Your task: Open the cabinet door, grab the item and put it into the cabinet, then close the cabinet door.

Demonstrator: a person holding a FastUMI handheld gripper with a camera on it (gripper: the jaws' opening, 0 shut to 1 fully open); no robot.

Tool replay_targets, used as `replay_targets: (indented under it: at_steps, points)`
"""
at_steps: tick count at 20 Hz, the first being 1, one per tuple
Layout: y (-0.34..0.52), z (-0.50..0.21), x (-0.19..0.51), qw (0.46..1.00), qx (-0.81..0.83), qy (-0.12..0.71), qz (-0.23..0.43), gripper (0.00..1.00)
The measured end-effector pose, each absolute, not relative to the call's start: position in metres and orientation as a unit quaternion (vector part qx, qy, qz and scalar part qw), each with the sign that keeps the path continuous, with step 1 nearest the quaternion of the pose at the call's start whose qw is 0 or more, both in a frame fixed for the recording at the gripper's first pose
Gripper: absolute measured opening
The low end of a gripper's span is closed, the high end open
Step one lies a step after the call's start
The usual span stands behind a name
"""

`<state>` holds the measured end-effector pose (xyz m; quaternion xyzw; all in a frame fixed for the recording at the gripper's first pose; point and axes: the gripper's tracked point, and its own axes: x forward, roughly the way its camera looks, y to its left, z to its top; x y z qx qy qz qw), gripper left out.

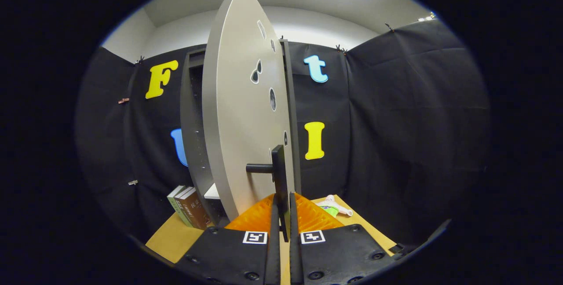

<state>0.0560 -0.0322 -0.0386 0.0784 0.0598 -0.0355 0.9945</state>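
Observation:
A tall dark cabinet (193, 126) stands on the wooden table (176, 236) with its pale grey door (239, 122) swung partly open toward me. A dark bar handle (279, 175) sticks out from the door's lower edge. My gripper (283, 208) is shut on that handle, whose lower end runs down between the fingers. A small white item with a green part (333, 207) lies on the table to the right, beyond the fingers.
A few books (189, 210) stand upright at the cabinet's left foot. Inside the cabinet a white shelf (212, 192) shows low down. Black cloth walls close the booth behind and to both sides.

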Motion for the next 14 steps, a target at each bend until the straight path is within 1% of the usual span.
replay_targets:
  at_steps: [2, 5, 9, 14]
  points:
    - [-0.046, -0.039, 0.051, 0.994, 0.071, 0.058, -0.051, 0.13]
    - [-0.062, -0.038, 0.049, 0.994, 0.064, 0.051, -0.069, 0.08]
    - [-0.078, -0.040, 0.046, 0.992, 0.063, 0.051, -0.091, 0.08]
    - [-0.119, -0.022, 0.034, 0.989, 0.007, 0.012, -0.147, 0.06]
